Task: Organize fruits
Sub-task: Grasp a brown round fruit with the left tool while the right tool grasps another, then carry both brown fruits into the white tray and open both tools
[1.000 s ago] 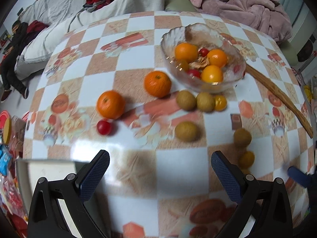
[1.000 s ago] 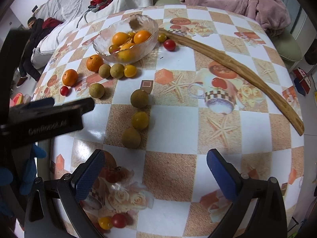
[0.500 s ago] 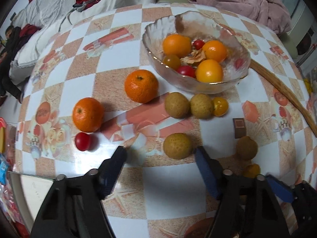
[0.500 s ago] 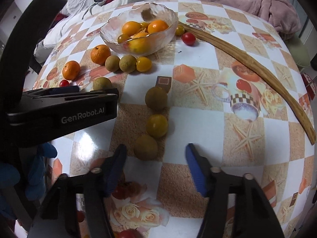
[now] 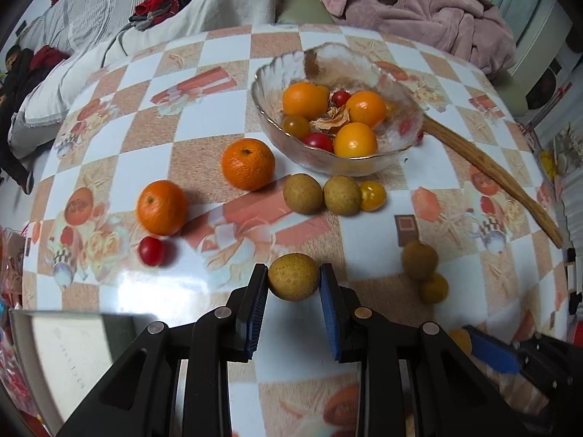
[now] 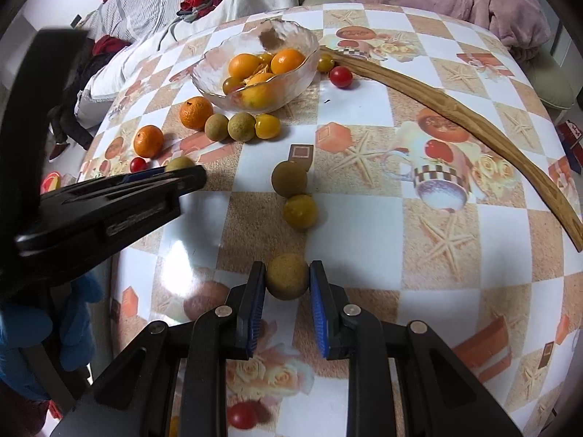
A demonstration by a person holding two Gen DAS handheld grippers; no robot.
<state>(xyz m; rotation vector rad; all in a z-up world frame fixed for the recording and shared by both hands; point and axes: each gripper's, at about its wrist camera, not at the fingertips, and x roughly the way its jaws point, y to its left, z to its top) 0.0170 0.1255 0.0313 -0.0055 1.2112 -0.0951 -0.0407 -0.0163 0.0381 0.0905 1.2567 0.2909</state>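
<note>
Two brown round fruits are in hand at once. The first brown fruit (image 5: 293, 281) sits on the counter (image 5: 226, 43) between the blue pads of my left tongs (image 5: 293, 286); the jaws are closing and both pads touch its sides. The second brown fruit (image 6: 286, 280) sits likewise in my right tongs (image 6: 286, 284), which are clenched on it, pads pressing either flank. Neither fruit appears lifted; both seem to rest on the checked cloth.

The step in hand, as I judge it, is the pick: grips taken, carry not yet begun.

The glass bowl (image 5: 270, 116) stands toward the far side of the counter and already holds several orange fruits and small red tomatoes. Loose items remain outside it: two oranges (image 5: 248, 163), a red tomato (image 5: 151, 251), two more brown fruits and a yellow one just before the bowl, and a brown and yellow pair (image 6: 294, 195) ahead of my right tongs. A long wooden stick (image 6: 455, 109) lies beside the bowl.

The next move calls for a straight lift, then a carry over the loose fruit and above the rim. Round fruit may slip from flat pads; steady pressure is advised.
</note>
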